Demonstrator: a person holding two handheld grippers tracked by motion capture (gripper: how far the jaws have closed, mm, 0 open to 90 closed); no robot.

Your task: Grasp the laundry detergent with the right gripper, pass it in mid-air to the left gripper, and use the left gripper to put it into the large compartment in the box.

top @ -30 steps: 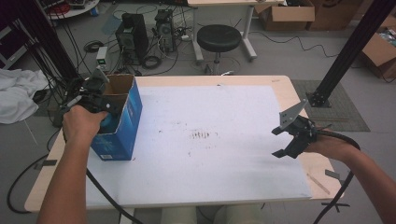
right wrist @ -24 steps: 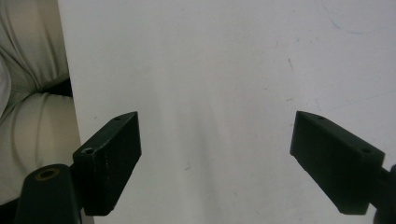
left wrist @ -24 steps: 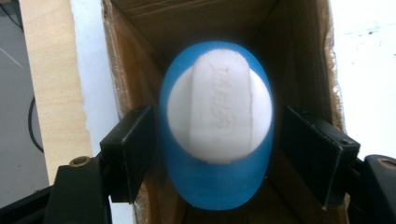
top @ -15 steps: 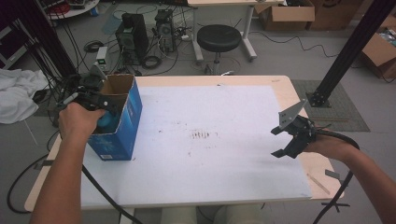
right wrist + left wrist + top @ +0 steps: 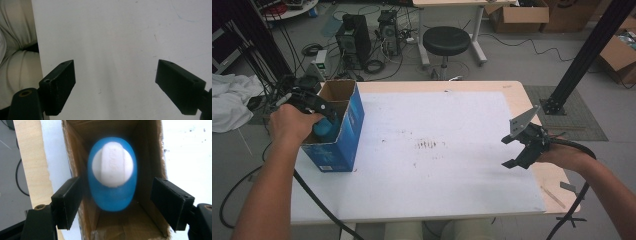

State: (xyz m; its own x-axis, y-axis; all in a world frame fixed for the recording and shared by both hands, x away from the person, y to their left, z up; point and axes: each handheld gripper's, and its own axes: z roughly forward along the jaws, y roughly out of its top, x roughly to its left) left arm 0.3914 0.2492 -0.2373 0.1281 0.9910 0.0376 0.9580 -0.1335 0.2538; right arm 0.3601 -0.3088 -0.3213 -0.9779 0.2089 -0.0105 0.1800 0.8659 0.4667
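Note:
A blue cardboard box (image 5: 343, 142) stands open-topped at the table's left edge. Inside it stands a blue bottle (image 5: 112, 197) with a white cap (image 5: 112, 165); its blue top also shows in the high view (image 5: 323, 129). My left gripper (image 5: 328, 110) hangs over the box mouth. Its jaws have just been opening, and in the left gripper view (image 5: 116, 187) they stand apart on either side of the bottle with a gap on each side. My right gripper (image 5: 506, 153) hovers open over the white table surface at the right, nothing between its jaws (image 5: 115, 72).
A white sheet (image 5: 437, 165) covers most of the wooden table (image 5: 557, 185). Behind the table are a black stool (image 5: 446, 42), computer cases (image 5: 353, 40) and cables on the floor. A black post (image 5: 582, 55) stands at the far right.
My left hand has lifted a little above the box and drawn slightly left. The right hand and gripper have stayed where they were.

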